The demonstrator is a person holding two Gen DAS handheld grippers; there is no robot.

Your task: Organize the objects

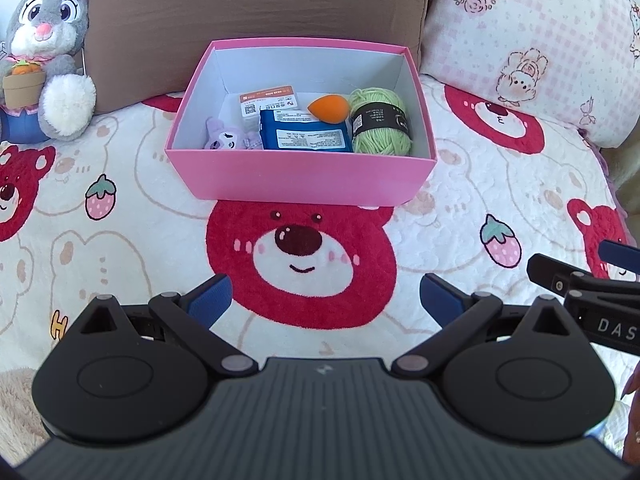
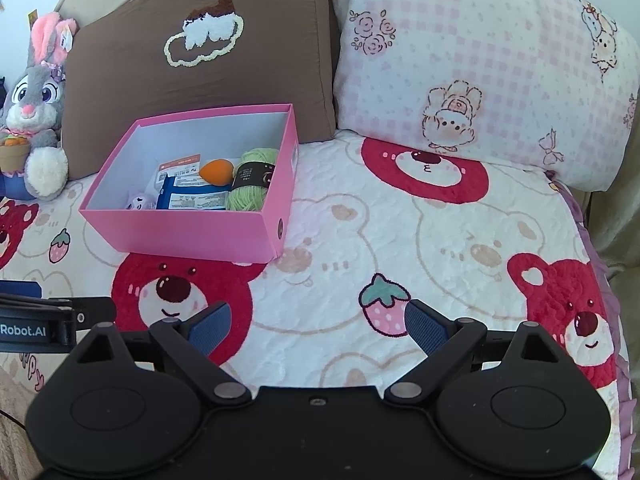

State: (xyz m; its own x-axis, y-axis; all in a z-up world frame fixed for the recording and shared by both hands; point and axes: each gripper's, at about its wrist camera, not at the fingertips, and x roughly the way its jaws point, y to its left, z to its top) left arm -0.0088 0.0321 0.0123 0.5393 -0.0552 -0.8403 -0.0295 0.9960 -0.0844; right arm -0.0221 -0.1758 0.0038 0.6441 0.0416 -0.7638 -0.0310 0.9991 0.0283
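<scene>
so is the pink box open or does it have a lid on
Open, no lid on it. The pink box shows its white inside from above, with the green yarn, orange sponge and blue packet lying in it.

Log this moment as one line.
left hand-held gripper: open, empty | right hand-held gripper: open, empty | pink box: holds green yarn skein, orange makeup sponge, blue packet | blanket

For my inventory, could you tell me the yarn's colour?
Light green yarn with a black label, clearest in the left wrist view.

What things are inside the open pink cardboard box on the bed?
In the pink cardboard box: green yarn ball, orange egg-shaped sponge, blue packet, purple plush toy, white card. What lies under the packet is hidden.
</scene>
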